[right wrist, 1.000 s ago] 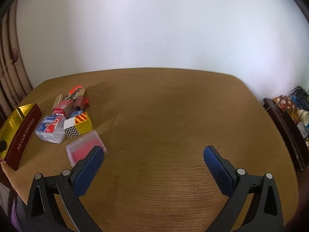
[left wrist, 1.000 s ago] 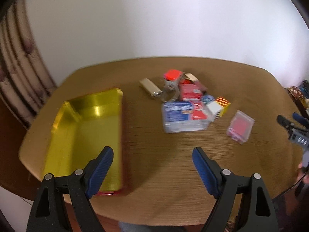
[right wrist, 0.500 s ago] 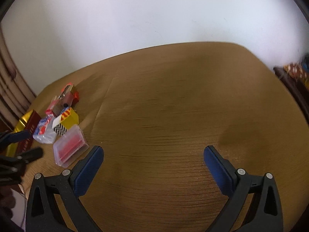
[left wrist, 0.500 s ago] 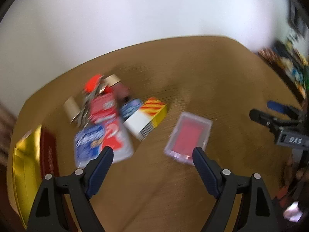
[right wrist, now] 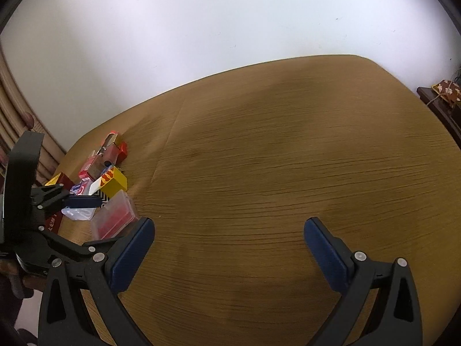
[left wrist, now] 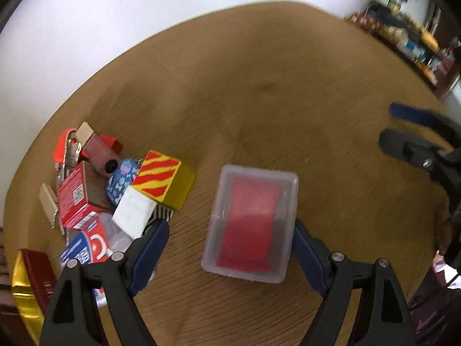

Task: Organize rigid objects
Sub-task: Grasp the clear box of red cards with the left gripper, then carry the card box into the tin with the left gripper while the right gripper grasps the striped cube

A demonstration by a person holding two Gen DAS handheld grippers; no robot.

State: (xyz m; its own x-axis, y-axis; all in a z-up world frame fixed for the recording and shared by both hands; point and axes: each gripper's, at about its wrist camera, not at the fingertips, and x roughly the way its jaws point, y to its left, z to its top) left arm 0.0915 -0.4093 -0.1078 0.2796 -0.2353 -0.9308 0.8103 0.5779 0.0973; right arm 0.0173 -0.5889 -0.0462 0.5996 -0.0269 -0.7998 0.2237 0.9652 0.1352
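A clear plastic case (left wrist: 250,225) holding something red lies flat on the wooden table (left wrist: 288,86). My left gripper (left wrist: 229,226) is open, and its blue pads (left wrist: 152,245) stand on either side of the case's near end; I cannot tell whether they touch it. Left of the case is a pile: a yellow box with red stripes (left wrist: 161,181), a red box (left wrist: 75,199), a blue and white packet (left wrist: 83,250) and smaller items. My right gripper (right wrist: 229,225) hangs open over bare table, holding nothing. From that side the case (right wrist: 115,216) and left gripper (right wrist: 115,216) show at lower left.
A gold tin with dark red sides (left wrist: 28,282) sits at the table's left end, behind the pile. A shelf of clutter (left wrist: 417,43) stands beyond the far right corner. A curtain (right wrist: 17,132) hangs at left and dark furniture (right wrist: 440,98) stands at right.
My left gripper swung right from the gold tin, past the pile, and closed in until the clear case lies between its open fingers. The right gripper tilted slightly; the left gripper entered its view.
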